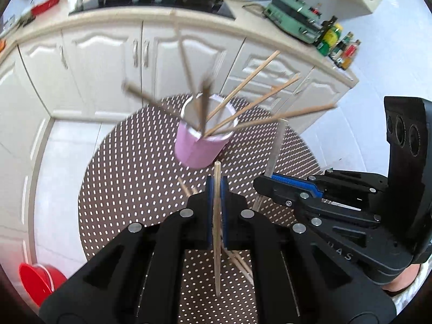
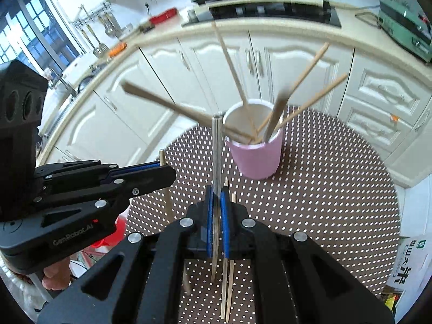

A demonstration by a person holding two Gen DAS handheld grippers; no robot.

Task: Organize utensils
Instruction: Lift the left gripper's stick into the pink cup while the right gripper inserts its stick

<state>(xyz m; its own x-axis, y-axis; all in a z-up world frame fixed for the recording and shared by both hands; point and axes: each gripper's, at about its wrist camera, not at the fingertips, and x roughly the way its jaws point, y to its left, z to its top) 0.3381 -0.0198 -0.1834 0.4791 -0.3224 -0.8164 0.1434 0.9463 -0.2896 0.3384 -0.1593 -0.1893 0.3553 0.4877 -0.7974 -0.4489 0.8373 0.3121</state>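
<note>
We hold one chopstick in each gripper. The left gripper [image 1: 216, 197] is clenched on a wooden chopstick [image 1: 217, 232], and the right gripper [image 2: 216, 202] is clenched on a metal chopstick [image 2: 216, 162]. Both sticks stand upright between the pads, with the long axis along the fingers.

The pink cup [image 2: 255, 154] stands on the dotted mat [image 2: 337, 202], nearer to its far edge, straight ahead of both grippers. In the left view the cup [image 1: 198, 148] lies a little to the left of the wooden stick's top. In the right view it is just to the right of the metal stick's top, so we judge the right gripper is nearer to the opening. For the drop, each stick must go over the rim and point down into the cup.

We count about five or six chopsticks in the cup already; they fan out and some are blurred, so the number is not sure. On the mat, near its close edge, about three loose chopsticks [image 2: 228, 283] lie below the jaws
</note>
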